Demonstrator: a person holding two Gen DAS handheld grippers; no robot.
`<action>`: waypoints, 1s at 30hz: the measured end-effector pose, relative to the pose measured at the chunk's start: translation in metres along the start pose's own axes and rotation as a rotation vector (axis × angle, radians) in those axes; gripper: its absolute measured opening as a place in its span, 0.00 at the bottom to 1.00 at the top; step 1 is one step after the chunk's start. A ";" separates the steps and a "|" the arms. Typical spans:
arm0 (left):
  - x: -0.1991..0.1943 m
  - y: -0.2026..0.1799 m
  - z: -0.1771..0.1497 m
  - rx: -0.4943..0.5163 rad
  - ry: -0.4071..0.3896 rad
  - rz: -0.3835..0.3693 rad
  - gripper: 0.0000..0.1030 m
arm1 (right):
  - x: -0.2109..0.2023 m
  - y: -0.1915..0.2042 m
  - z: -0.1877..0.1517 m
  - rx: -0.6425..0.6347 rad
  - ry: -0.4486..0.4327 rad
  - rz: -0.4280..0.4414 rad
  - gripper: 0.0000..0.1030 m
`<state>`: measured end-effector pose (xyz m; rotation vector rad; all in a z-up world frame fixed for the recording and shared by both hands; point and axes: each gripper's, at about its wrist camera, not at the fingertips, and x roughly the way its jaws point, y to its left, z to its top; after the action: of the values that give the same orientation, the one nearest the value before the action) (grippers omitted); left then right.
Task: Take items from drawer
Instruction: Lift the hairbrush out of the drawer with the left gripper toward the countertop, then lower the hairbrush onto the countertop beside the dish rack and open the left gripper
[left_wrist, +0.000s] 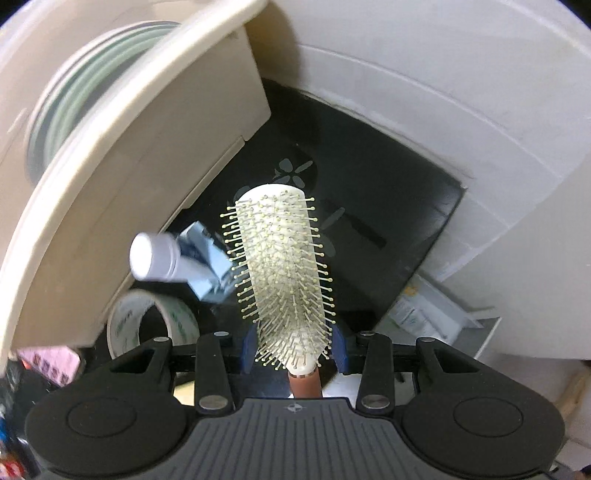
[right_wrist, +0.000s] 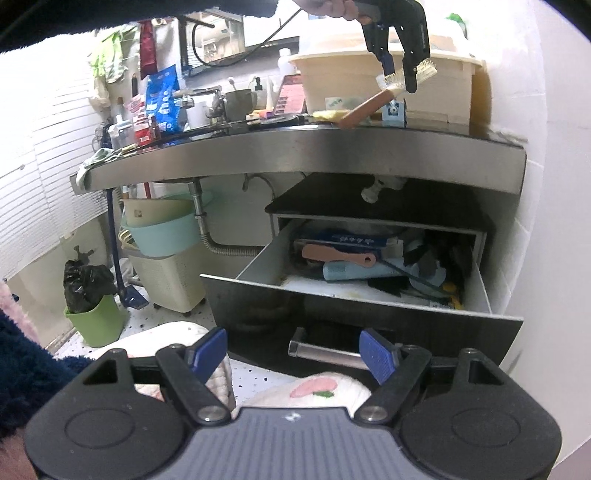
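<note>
My left gripper (left_wrist: 295, 350) is shut on a white bristle hairbrush (left_wrist: 284, 266) with a pinkish-brown handle, held above the black countertop (left_wrist: 388, 192). In the right wrist view the left gripper (right_wrist: 400, 79) holds the hairbrush (right_wrist: 406, 75) over the counter, handle (right_wrist: 365, 107) sloping down-left. My right gripper (right_wrist: 295, 354) is open and empty in front of the open drawer (right_wrist: 362, 306). The drawer holds a pink-handled item (right_wrist: 338, 255), a light blue tube (right_wrist: 362, 272) and dark clutter.
A beige basin (left_wrist: 122, 173) sits on the counter by a white-capped bottle with a blue box (left_wrist: 184, 258) and a tape roll (left_wrist: 151, 325). Under the counter stand stacked basins (right_wrist: 162, 229), a cream basket (right_wrist: 170, 280) and a green bin (right_wrist: 96, 321).
</note>
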<state>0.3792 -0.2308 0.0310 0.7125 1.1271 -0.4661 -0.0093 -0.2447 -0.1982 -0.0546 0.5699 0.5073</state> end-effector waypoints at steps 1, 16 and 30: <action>0.004 -0.002 0.004 0.015 0.003 0.018 0.39 | 0.001 -0.001 -0.001 0.006 0.002 0.001 0.76; 0.047 -0.005 0.023 0.096 0.037 0.071 0.38 | 0.010 -0.014 0.000 0.065 0.004 -0.006 0.76; 0.050 0.005 0.022 0.077 -0.018 0.059 0.47 | 0.015 -0.012 -0.001 0.081 0.008 0.011 0.77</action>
<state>0.4160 -0.2425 -0.0085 0.8056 1.0728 -0.4671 0.0069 -0.2490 -0.2077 0.0237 0.5989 0.4945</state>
